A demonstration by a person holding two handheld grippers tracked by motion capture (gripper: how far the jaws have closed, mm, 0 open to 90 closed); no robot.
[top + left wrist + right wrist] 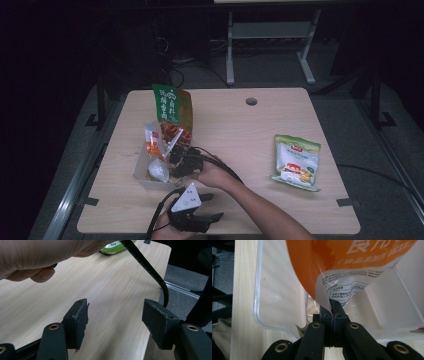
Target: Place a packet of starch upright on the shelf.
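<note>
The right gripper (333, 311) has its black jaws pinched tight on the crinkled corner of a glossy orange snack bag (342, 262), held over the clear, smooth-walled plastic bin (265, 302) at the table's left-centre. The bag's top is cut off by the frame. The left gripper (115, 315) hovers with jaws wide apart, worn foam pads (81, 315) empty, above the pale woodgrain table (112, 285).

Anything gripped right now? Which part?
The right claw is shut on the orange printed plastic packet, pinching its white bottom corner over the clear plastic bin. The left claw is open, holding nothing.
</note>
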